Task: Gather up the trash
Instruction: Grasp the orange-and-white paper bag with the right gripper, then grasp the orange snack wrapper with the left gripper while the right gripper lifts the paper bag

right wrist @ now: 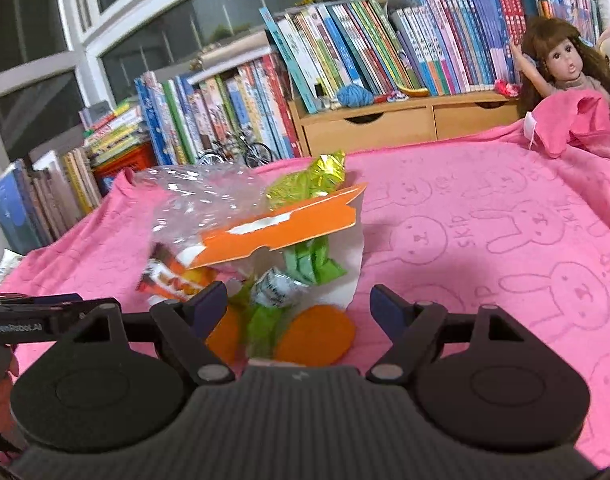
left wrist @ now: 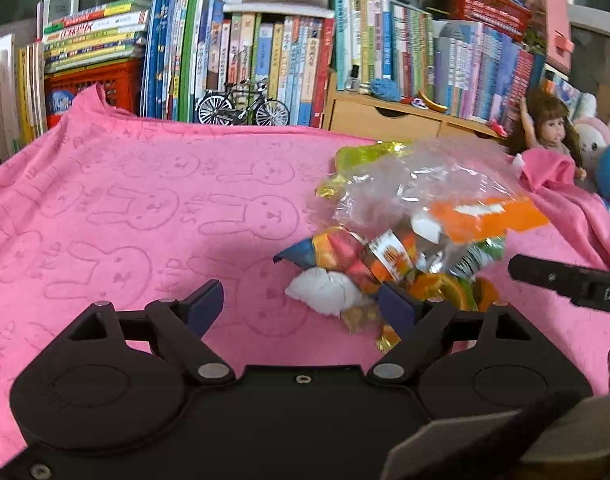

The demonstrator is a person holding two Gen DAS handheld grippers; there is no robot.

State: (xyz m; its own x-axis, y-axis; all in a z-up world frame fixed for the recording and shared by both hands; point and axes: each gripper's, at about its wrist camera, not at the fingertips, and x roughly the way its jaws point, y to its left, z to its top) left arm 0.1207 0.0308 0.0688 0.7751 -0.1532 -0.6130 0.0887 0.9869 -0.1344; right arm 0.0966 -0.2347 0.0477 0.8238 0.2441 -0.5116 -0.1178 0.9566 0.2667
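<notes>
A clear plastic bag [left wrist: 417,196] with an orange header strip [left wrist: 485,216] lies on the pink bunny-print towel [left wrist: 145,208], stuffed with colourful wrappers. A crumpled white tissue [left wrist: 325,290] and more wrappers spill out at its near end. My left gripper [left wrist: 301,304] is open just left of the pile, its right finger touching the wrappers. The right wrist view has the same bag [right wrist: 209,200] and orange header [right wrist: 281,228] straight ahead, with orange pieces [right wrist: 317,336] and green wrappers [right wrist: 313,264]. My right gripper [right wrist: 299,306] is open, its fingers on either side of the bag's near end.
Rows of books [left wrist: 265,56], a model bicycle [left wrist: 243,106] and a wooden drawer unit [left wrist: 385,118] stand behind the towel. A doll [right wrist: 561,64] and plush toys [left wrist: 601,152] sit at the right. The towel's left half [left wrist: 105,220] has nothing lying on it.
</notes>
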